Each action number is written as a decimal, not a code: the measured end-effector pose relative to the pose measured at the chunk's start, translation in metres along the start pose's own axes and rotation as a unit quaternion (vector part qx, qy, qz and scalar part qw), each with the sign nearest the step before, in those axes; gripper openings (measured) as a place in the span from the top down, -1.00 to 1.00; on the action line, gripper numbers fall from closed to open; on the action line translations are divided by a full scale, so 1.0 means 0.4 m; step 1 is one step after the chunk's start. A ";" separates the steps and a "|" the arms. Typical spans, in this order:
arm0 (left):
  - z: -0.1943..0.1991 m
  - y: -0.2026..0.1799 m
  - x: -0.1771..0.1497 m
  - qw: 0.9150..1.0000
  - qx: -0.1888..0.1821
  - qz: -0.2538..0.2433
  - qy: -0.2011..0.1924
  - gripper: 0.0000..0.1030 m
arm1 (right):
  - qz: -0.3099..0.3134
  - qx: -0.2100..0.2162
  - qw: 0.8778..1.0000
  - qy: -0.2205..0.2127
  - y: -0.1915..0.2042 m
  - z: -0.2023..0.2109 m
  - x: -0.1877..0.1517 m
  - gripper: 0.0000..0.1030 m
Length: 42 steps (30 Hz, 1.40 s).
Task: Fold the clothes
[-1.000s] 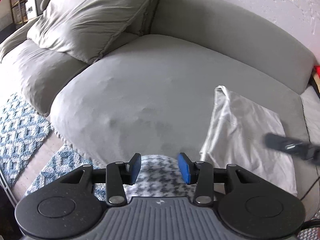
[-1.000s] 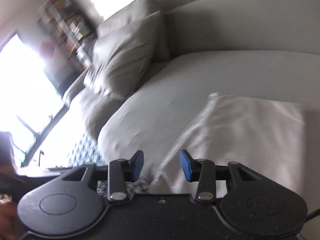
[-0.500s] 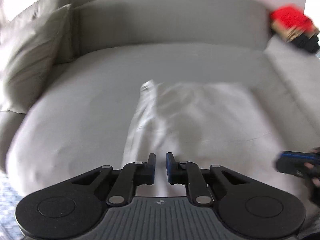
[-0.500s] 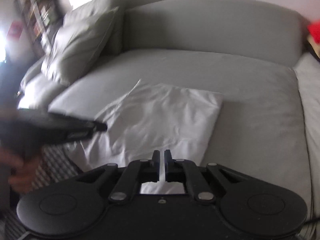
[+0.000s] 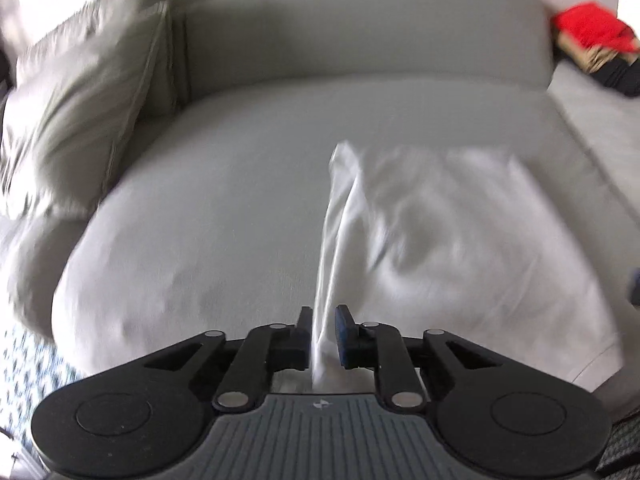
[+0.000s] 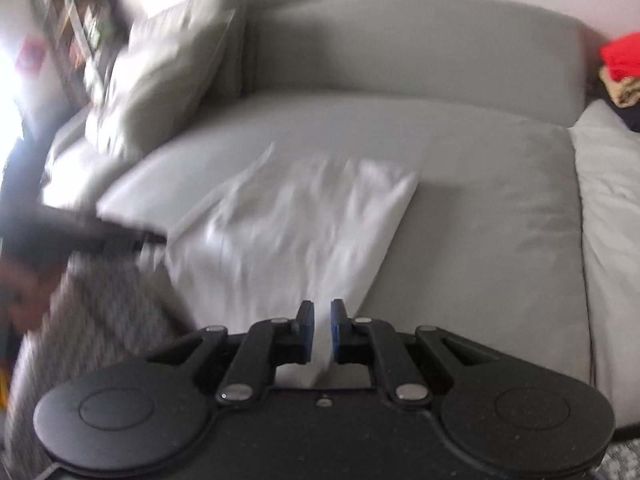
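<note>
The fingers of the left gripper are pinching the near left edge of the white garment, and their jaws are easing slightly apart with the cloth running up between them as a taut ridge. The fingers of the right gripper are standing almost closed on the garment's near right corner, with a strip of white cloth filling the narrow gap between the pads. In the right wrist view the left gripper is showing as a dark blur at the garment's left edge, carried by a blurred hand.

The garment is lying roughly flat and rumpled on the grey sofa seat, its near hem at the seat's front edge and its far edge about midway toward the backrest. A grey cushion is leaning at the seat's left end, and a pile of red and dark clothes is sitting at the far right corner, well apart from the garment.

The step in hand seems to be grasping the near hem to start a fold. The next move probably calls for lifting both corners together, keeping the hem level and taut, and carrying it toward the far edge; the left hold looks the weaker and may need tightening first.
</note>
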<state>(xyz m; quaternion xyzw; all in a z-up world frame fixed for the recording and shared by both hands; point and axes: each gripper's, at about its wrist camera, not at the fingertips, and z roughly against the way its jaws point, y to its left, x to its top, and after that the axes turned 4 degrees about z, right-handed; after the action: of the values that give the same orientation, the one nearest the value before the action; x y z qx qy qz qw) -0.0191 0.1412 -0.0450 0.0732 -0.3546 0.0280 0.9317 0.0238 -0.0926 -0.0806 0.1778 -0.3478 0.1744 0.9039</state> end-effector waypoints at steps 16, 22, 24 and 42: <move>-0.256 0.017 0.133 0.995 0.045 0.083 0.005 0.75 | -0.328 0.011 0.941 -0.083 -0.319 -0.297 0.023 0.91; -0.203 -0.036 0.185 0.995 -0.055 0.011 -0.085 0.69 | -0.345 0.049 0.929 -0.127 -0.328 -0.270 0.059 0.88; -0.234 -0.081 0.192 0.992 -0.092 -0.018 -0.086 0.60 | -0.335 0.087 0.930 -0.123 -0.313 -0.297 0.072 0.88; -0.449 0.022 0.210 0.991 0.083 0.102 -0.014 0.71 | -0.380 -0.060 0.913 -0.133 -0.372 -0.386 0.083 0.95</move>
<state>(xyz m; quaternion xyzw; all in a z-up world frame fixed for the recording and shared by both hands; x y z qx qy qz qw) 0.1607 0.1780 -0.1206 0.1141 -0.3698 0.1511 0.9096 0.1998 -0.1481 -0.1948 0.2635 -0.3807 -0.2292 0.8562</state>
